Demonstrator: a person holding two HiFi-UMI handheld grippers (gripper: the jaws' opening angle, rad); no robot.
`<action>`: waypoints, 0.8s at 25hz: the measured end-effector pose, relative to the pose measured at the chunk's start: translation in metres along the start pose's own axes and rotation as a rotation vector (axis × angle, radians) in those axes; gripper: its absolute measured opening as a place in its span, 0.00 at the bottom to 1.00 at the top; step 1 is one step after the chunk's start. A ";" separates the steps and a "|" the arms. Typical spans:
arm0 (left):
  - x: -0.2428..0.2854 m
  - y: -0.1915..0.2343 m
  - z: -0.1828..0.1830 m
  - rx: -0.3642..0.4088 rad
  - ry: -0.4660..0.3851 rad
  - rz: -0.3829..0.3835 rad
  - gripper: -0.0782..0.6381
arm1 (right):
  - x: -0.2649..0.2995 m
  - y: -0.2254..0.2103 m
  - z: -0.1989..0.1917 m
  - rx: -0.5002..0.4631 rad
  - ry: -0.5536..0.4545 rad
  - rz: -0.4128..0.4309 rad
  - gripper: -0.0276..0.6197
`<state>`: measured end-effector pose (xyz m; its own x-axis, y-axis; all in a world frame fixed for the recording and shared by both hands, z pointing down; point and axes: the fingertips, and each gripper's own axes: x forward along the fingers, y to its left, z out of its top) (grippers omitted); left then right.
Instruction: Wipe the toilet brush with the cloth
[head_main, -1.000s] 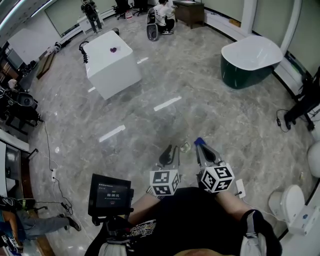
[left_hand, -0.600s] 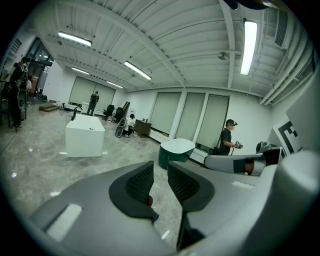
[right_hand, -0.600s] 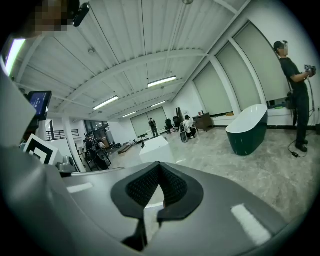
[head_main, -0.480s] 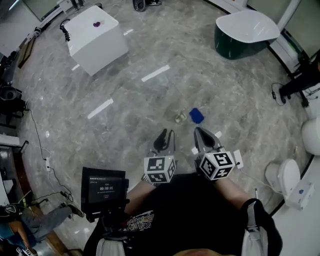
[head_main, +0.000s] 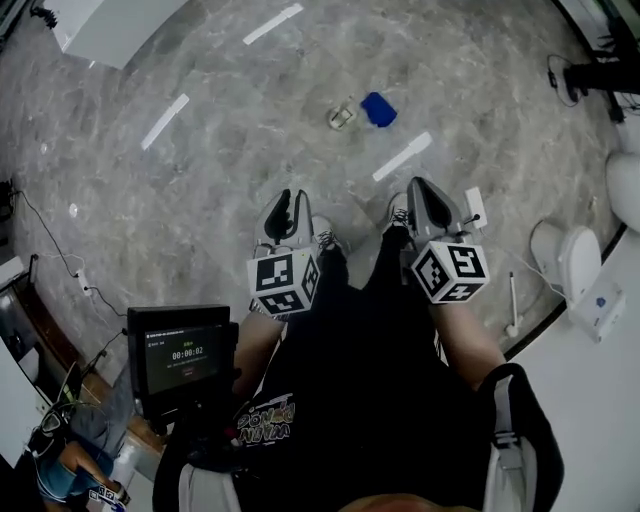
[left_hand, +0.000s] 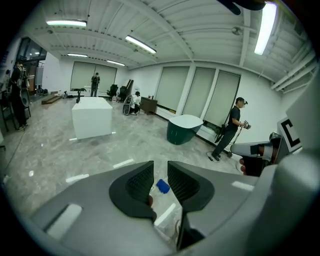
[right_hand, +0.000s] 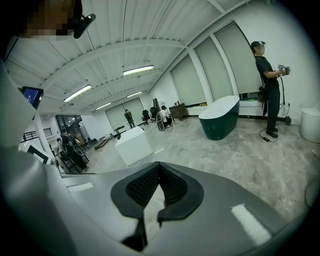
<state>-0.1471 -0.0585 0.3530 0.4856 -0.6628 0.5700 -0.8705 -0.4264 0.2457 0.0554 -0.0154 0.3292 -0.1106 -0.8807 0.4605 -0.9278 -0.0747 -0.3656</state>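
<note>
A blue cloth (head_main: 378, 108) lies on the marble floor ahead of me; it also shows as the blue cloth (left_hand: 162, 186) through the slit between the left jaws. A small greyish object (head_main: 341, 117) lies just left of it. A thin white stick-like thing (head_main: 513, 303), perhaps the brush, lies by the toilet (head_main: 572, 262). My left gripper (head_main: 287, 200) (left_hand: 160, 170) is shut and holds nothing. So is my right gripper (head_main: 422, 190) (right_hand: 159, 167), its tips touching. Both hang well short of the cloth, over my shoes.
White floor strips (head_main: 403, 156) lie between me and the cloth. A black screen unit (head_main: 180, 355) sits at my lower left. In the gripper views a white block (left_hand: 91, 116), a dark green bathtub (left_hand: 183, 129) and a standing person (left_hand: 230, 129) are farther off.
Both grippers have dropped lower and now hang over my feet. The head view has tipped down, so the cloth sits higher in frame and the bathtub and white block have left it.
</note>
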 end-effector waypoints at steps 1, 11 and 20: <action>0.006 0.000 -0.005 -0.001 0.017 0.004 0.23 | 0.006 -0.008 -0.003 -0.009 0.009 -0.005 0.05; 0.096 -0.064 0.004 0.253 -0.129 0.071 0.25 | 0.083 -0.096 -0.035 -0.164 0.143 0.104 0.16; 0.156 -0.085 -0.017 0.239 -0.170 0.187 0.41 | 0.164 -0.159 -0.072 -0.301 0.248 0.211 0.21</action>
<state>0.0010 -0.1147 0.4346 0.3434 -0.8278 0.4438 -0.9121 -0.4066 -0.0526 0.1592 -0.1139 0.5216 -0.3566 -0.7208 0.5943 -0.9342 0.2664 -0.2374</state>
